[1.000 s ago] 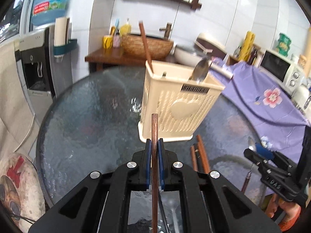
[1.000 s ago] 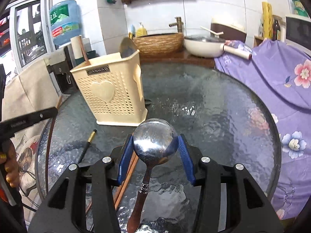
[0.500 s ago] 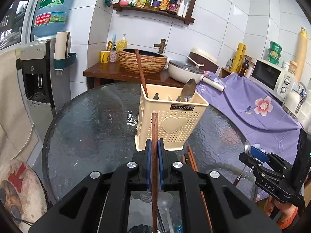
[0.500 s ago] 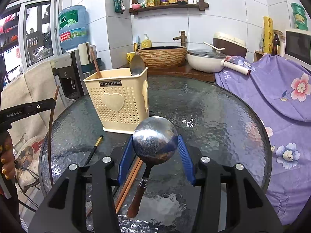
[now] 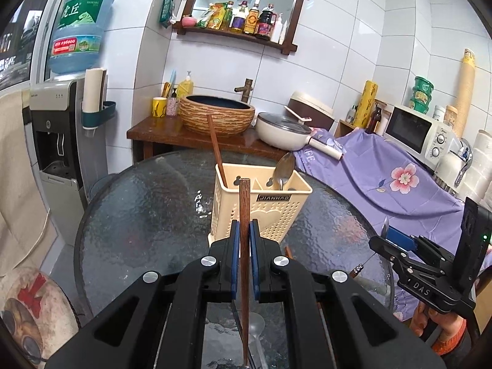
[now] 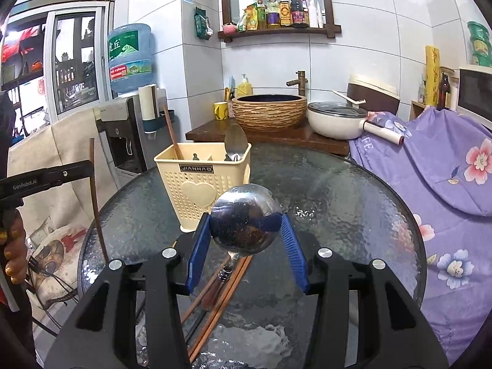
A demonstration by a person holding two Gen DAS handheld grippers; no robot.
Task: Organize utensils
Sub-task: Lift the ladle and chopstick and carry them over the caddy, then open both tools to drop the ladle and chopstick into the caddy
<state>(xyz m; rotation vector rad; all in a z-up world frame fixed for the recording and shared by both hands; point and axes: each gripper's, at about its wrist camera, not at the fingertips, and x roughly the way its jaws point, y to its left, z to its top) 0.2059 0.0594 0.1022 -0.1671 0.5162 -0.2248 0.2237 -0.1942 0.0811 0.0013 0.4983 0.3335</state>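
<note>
Round, dark textured glass table [image 5: 138,215] fills the middle of the kitchen, its far rim near a wooden counter [image 5: 172,133] with a woven basin [image 5: 216,117]. Much bare glass lies left of the cream perforated plastic utensil holder [image 5: 261,206], which stands past the table's middle with a brown chopstick [image 5: 215,147] and a metal spoon [image 5: 284,166] inside. The left gripper [image 5: 245,246] is clamped on a dark wooden chopstick [image 5: 244,215] pointing at the holder. The right gripper [image 6: 246,240] grasps a steel spoon with wooden handle [image 6: 244,224] by its bowl, above loose chopsticks [image 6: 215,295] on the near glass. A purple floral cloth [image 6: 446,166] borders the right rim.
</note>
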